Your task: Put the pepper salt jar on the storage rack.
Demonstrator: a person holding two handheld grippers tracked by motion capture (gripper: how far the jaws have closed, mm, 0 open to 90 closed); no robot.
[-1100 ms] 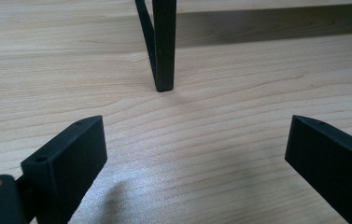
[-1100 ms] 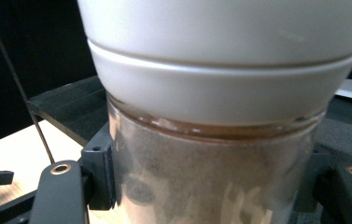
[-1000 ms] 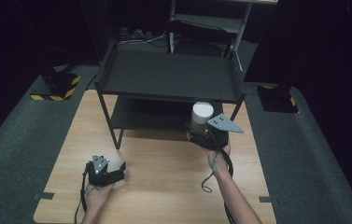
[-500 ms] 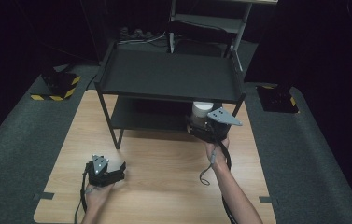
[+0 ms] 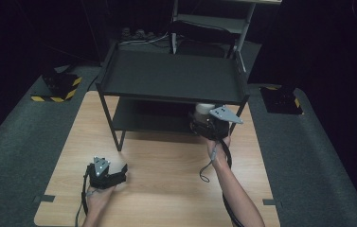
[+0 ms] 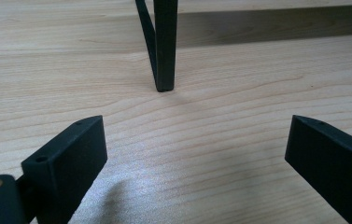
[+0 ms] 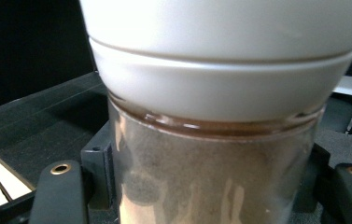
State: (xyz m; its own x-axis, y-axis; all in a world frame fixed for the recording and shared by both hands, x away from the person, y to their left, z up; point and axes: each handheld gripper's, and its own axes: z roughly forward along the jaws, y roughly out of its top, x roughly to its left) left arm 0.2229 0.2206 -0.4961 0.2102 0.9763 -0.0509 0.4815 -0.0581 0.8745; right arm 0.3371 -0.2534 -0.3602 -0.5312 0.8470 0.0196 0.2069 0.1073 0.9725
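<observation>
A clear jar [image 7: 211, 177] of brown powder with a white lid [image 7: 220, 51] sits between the jaws of my right gripper [image 5: 208, 124], which is shut on it. In the high view the jar's white lid [image 5: 204, 109] pokes in under the top of the black two-tier shelf [image 5: 171, 75], at the right end of the lower tier [image 5: 147, 118]. My left gripper [image 5: 112, 176] rests low over the wooden table [image 5: 162, 189] near the front left. Its jaws stand wide open with nothing between them, facing the shelf's front left leg [image 6: 164, 46].
The black shelf stands across the back half of the table. Dark grey mats [image 5: 20, 142] flank the table on both sides. Yellow-and-black striped blocks [image 5: 60, 85] lie at far left and far right. A metal frame with cables [image 5: 204, 23] stands behind the shelf.
My right gripper has carried the jar forward, from in front of the shelf to under its top tier. The left gripper has barely moved.
</observation>
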